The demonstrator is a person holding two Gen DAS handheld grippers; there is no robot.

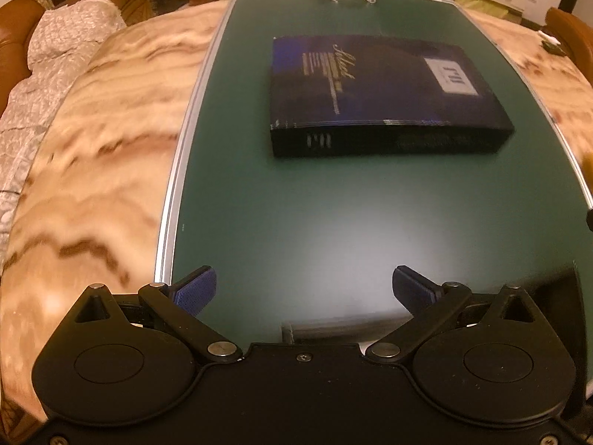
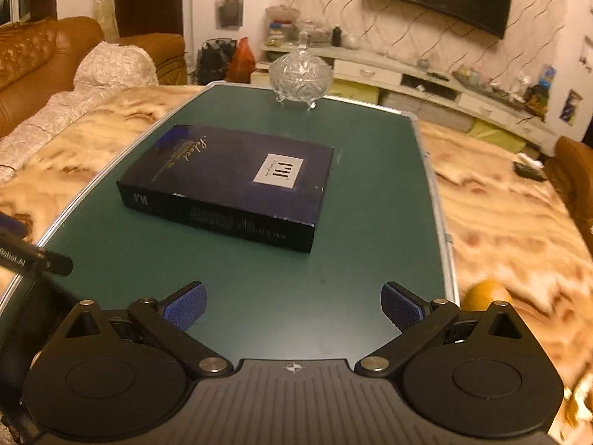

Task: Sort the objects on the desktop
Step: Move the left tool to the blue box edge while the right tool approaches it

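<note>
Box [image 1: 374, 89]: dark blue, flat, white label, on green mat [image 1: 296, 222].
Edges: silver mat rim [image 1: 174, 215]; orange [image 2: 485, 293] beyond.
Left gripper [image 1: 304, 289], right gripper [image 2: 292, 306]: wide, empty.

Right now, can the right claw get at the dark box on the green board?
Probably yes. The right claw is open and empty, facing the dark box across bare green board. Nothing lies between them. The box looks wider than the opening, so grasping it may be harder.
</note>
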